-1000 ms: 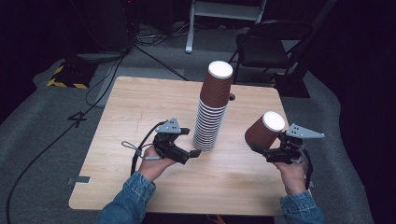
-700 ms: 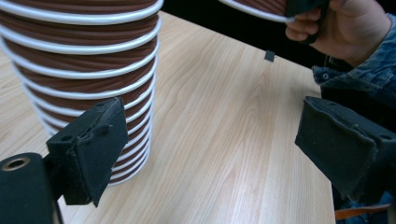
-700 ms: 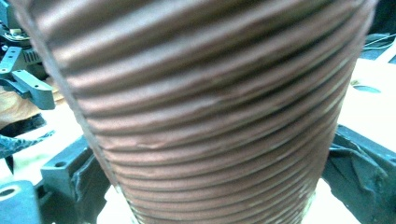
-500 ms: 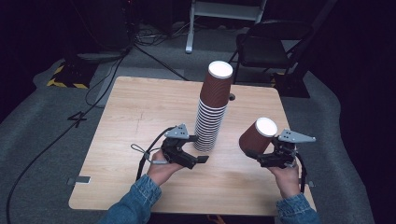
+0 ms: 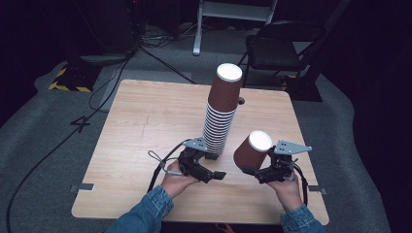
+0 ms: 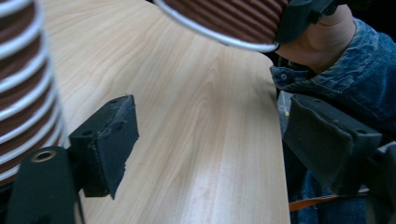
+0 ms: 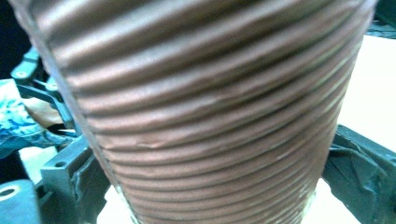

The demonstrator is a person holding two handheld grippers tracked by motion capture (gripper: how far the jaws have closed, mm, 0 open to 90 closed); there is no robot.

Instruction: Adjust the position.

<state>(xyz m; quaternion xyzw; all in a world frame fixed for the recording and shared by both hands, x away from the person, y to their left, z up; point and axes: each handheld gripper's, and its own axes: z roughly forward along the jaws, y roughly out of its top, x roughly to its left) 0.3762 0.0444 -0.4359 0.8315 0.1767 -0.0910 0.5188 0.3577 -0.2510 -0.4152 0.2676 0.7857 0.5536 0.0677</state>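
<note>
Ribbed brown paper cup (image 5: 251,149) sits upside-down and tilted, clamped in right gripper (image 5: 257,171) above the table (image 5: 145,126), right of cup stack (image 5: 221,116); left gripper (image 5: 214,167) jaws, closing, nothing between them, beside stack base.

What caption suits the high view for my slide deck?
Right claw holds a brown ribbed paper cup beside the tall cup stack on a wooden table.

Two grippers and brown paper cups on a wooden table

Right gripper (image 5: 252,170) clamps a single upturned cup (image 5: 251,149), tilted, off the table (image 5: 145,121). Left gripper (image 5: 216,166), jaws apart and just been closing, nothing between them, sits low just beside the base of the tall cup stack (image 5: 221,114).
</note>
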